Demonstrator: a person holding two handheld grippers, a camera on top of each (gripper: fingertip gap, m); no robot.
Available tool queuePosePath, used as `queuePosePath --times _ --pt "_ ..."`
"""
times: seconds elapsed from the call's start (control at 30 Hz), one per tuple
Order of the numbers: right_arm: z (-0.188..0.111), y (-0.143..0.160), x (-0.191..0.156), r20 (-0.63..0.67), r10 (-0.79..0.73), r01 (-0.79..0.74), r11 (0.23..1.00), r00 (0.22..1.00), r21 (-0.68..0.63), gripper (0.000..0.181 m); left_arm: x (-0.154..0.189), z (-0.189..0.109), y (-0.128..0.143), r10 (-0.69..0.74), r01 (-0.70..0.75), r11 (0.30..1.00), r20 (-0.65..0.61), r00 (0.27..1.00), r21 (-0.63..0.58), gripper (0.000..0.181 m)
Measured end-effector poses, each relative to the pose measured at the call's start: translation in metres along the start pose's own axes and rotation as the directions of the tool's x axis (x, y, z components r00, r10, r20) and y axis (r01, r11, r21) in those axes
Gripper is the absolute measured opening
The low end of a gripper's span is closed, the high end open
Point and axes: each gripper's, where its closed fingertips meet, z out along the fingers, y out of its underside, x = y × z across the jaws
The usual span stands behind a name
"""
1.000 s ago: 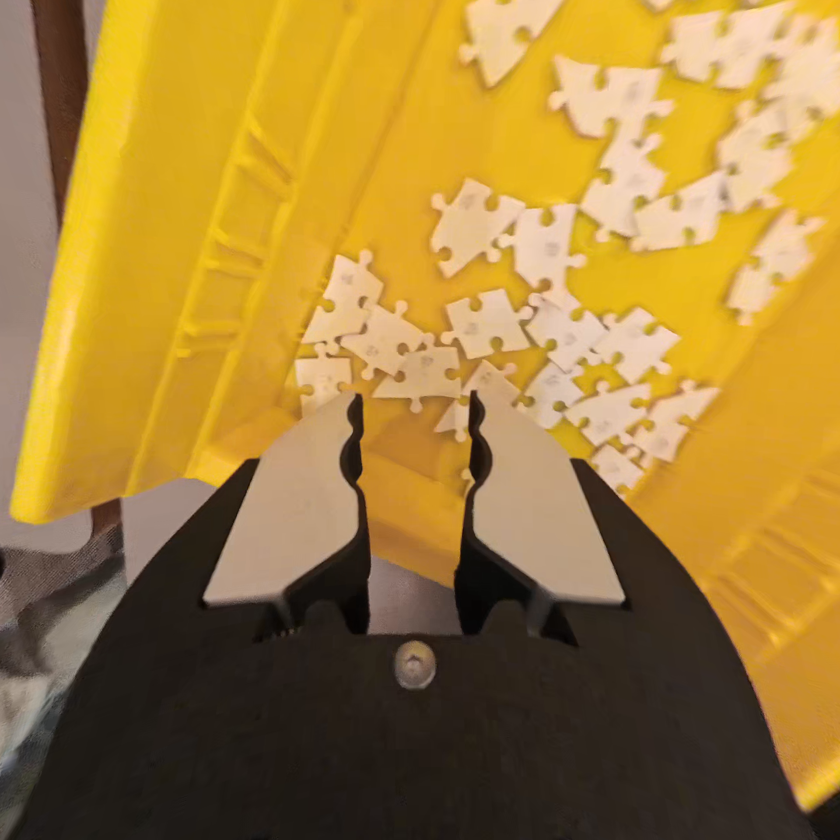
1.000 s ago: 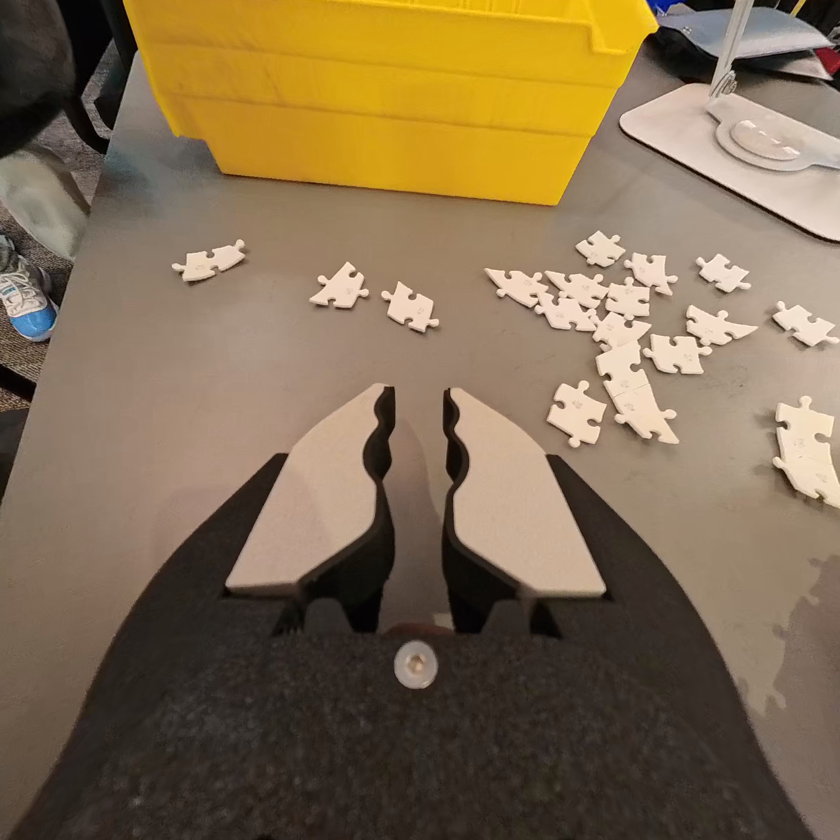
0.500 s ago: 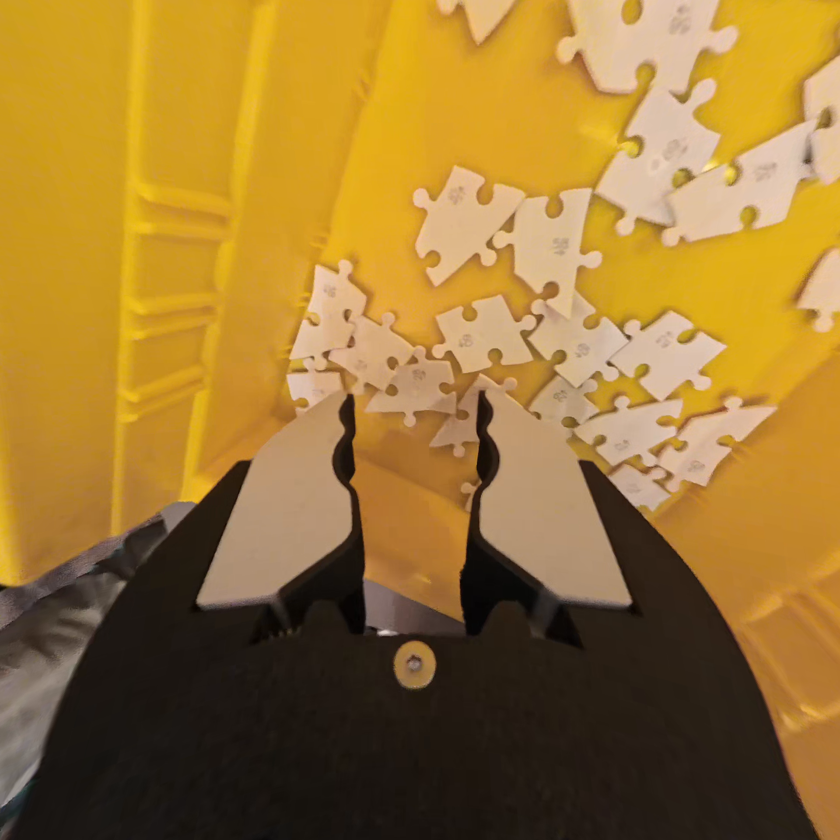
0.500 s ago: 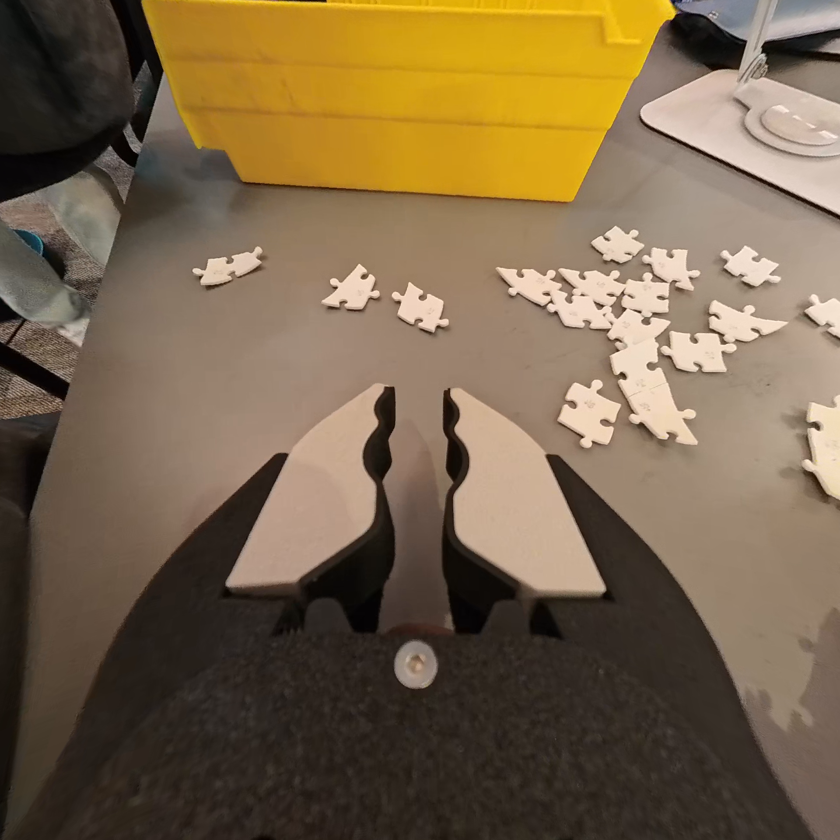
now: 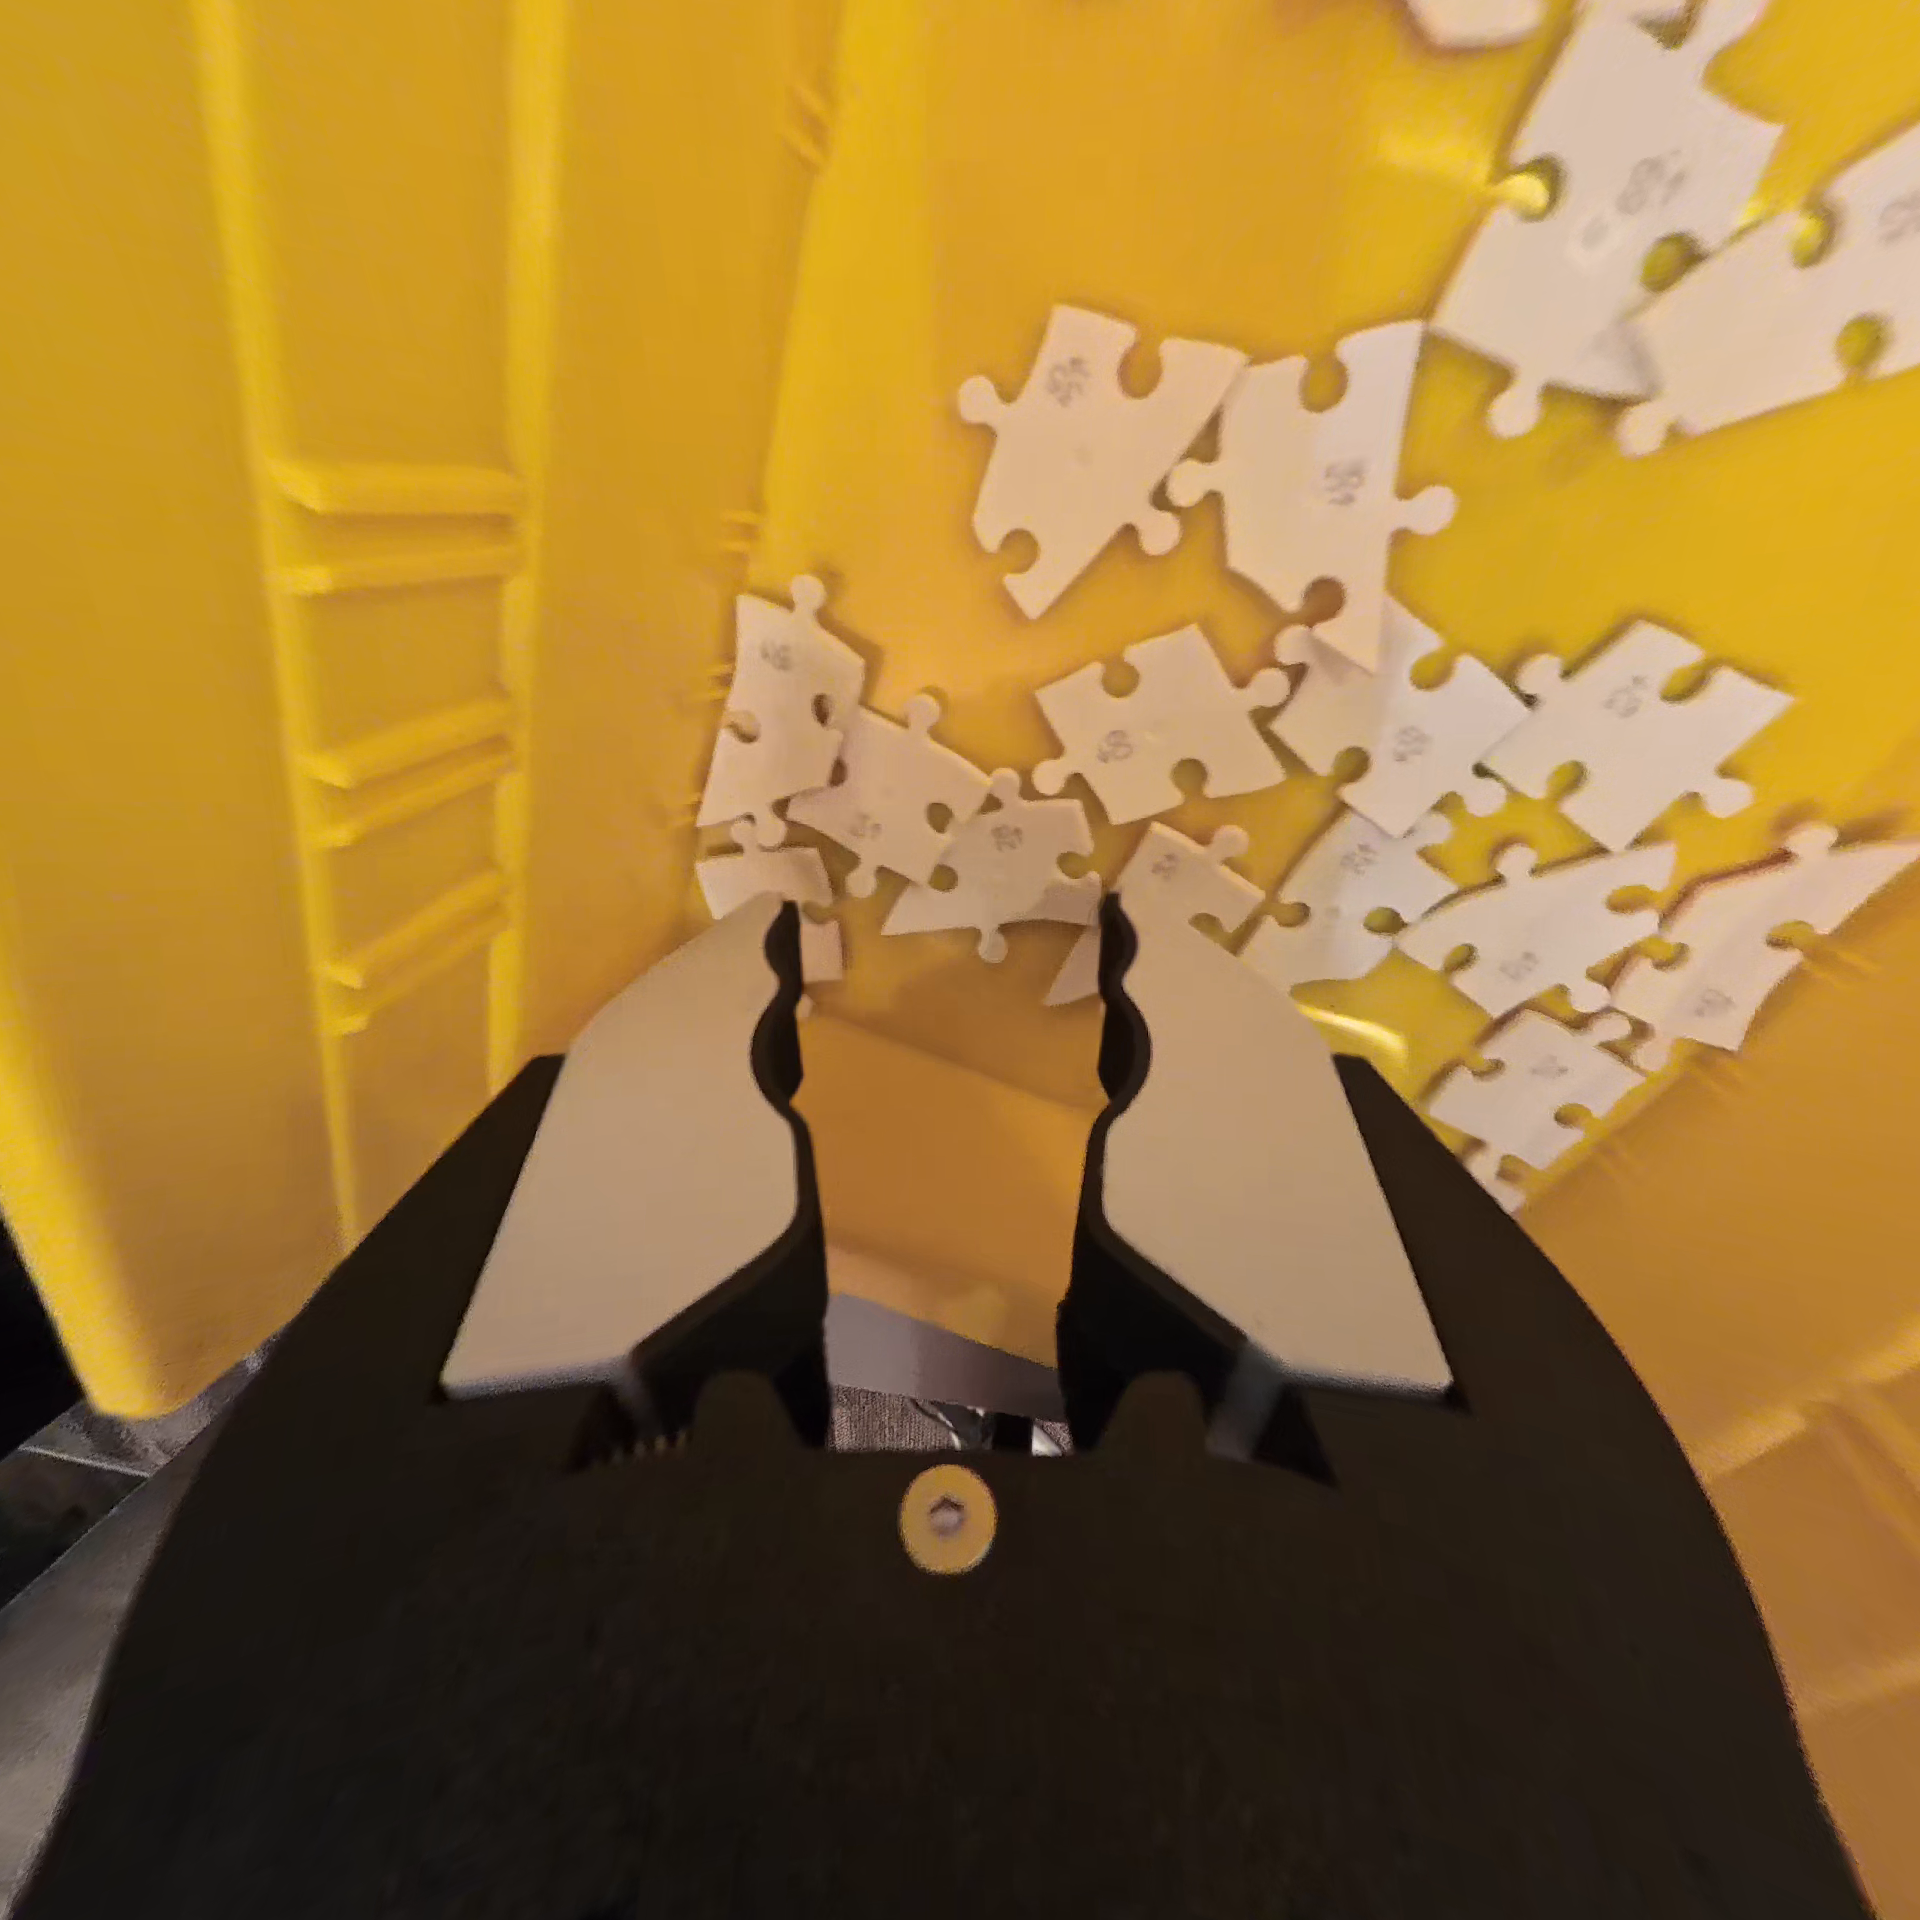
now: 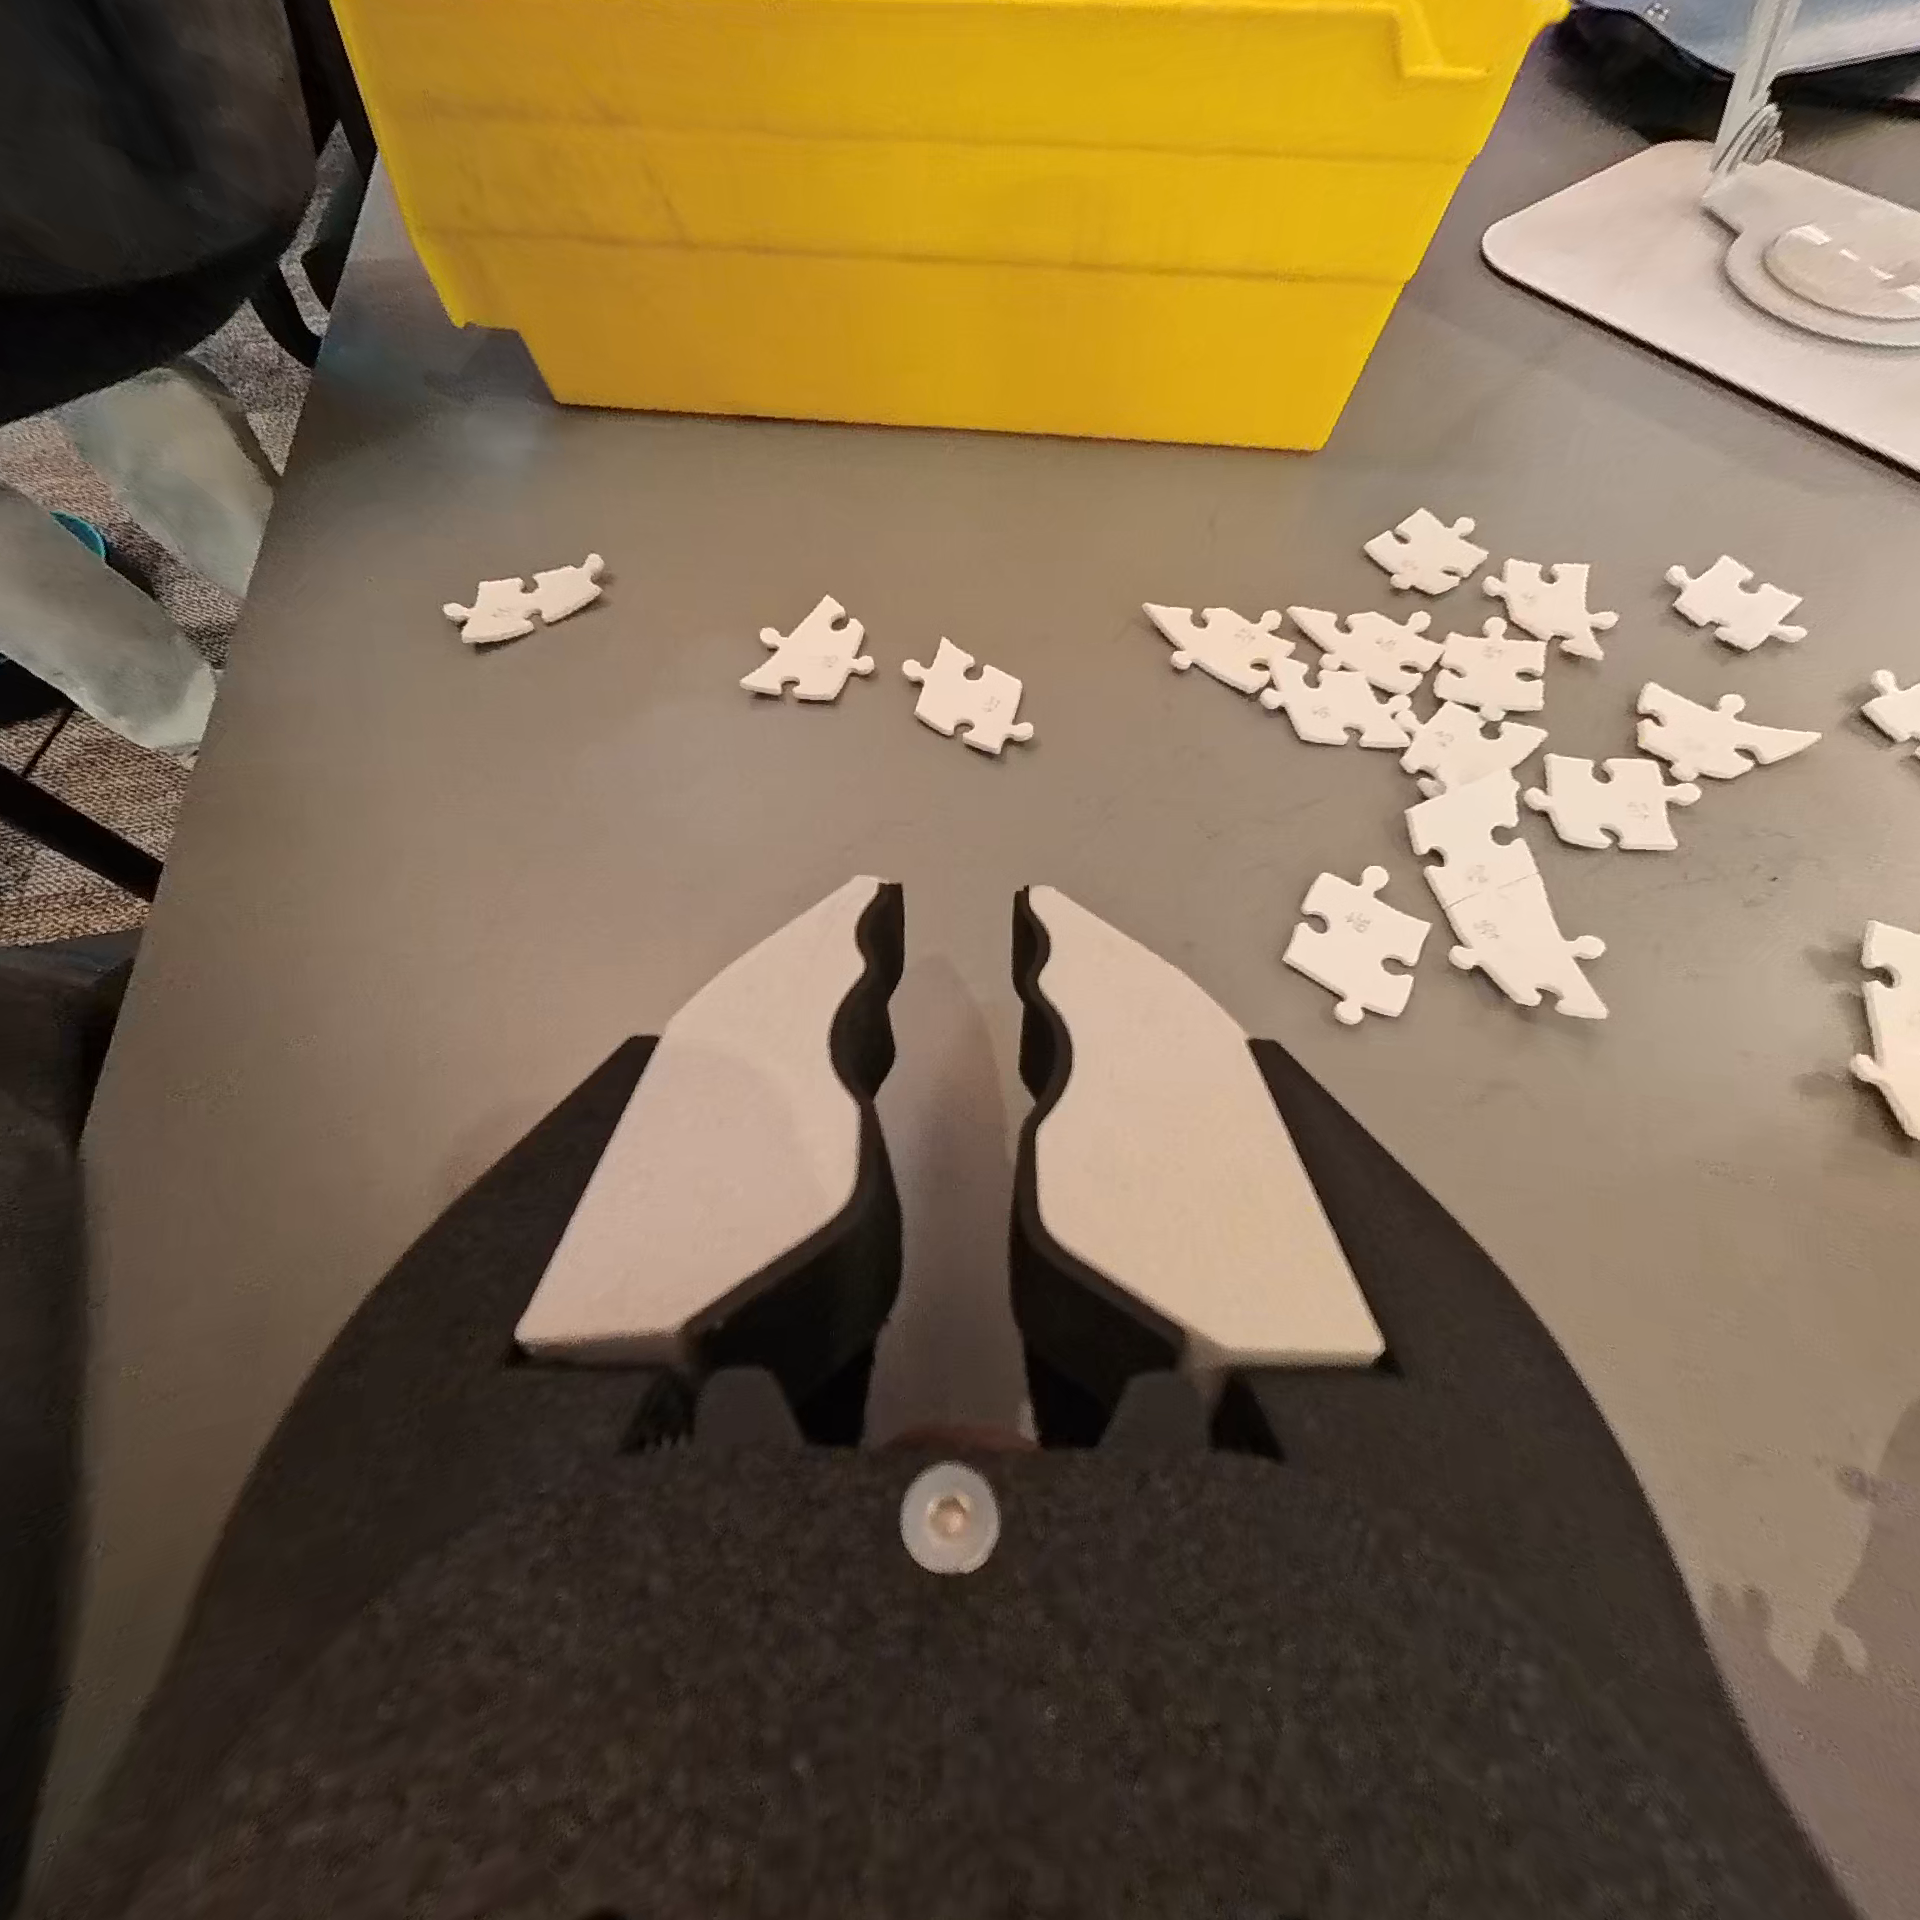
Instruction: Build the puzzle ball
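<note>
Left wrist view: white puzzle pieces [image 5: 1158,740] lie scattered and partly overlapping on the floor of a yellow bin [image 5: 665,312], bunched against the foot of its ribbed side wall. The left gripper [image 5: 948,914] reaches over the bin's near rim with its fingers spread wide and nothing between them. Its tips hang just before the nearest pieces. One piece [image 5: 1003,868] sits right beyond the gap, and another [image 5: 1195,873] lies partly behind the right-hand finger [image 5: 1226,1143]. Whether the tips touch any piece cannot be told. The picture is slightly blurred.

The right wrist view shows more white pieces spread flat on a grey table [image 6: 623,935], in front of the same yellow bin [image 6: 935,260], which stands at the far side. A two-piece joined strip [image 6: 525,603] lies far left, with two single pieces [image 6: 810,655] [image 6: 971,696] near it. A denser cluster [image 6: 1455,707] lies to the right, some pieces touching or overlapping, and a joined curved strip [image 6: 1896,1018] sits at the right edge. The right gripper [image 6: 958,891] is held above bare table, its fingers parted by a narrow gap and empty, well apart from every piece. A pale grey flat base [image 6: 1621,239] with an upright stand lies on the table at far right.
</note>
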Motion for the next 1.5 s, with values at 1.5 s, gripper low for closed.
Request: queuePosePath --times 1.5 --pt "-0.015 -0.005 -0.003 0.061 0.061 -0.066 0.995 0.996 0.078 0.02 0.018 0.0 -0.01 0.028 -0.023 0.998 -0.074 0.997 0.062 0.04"
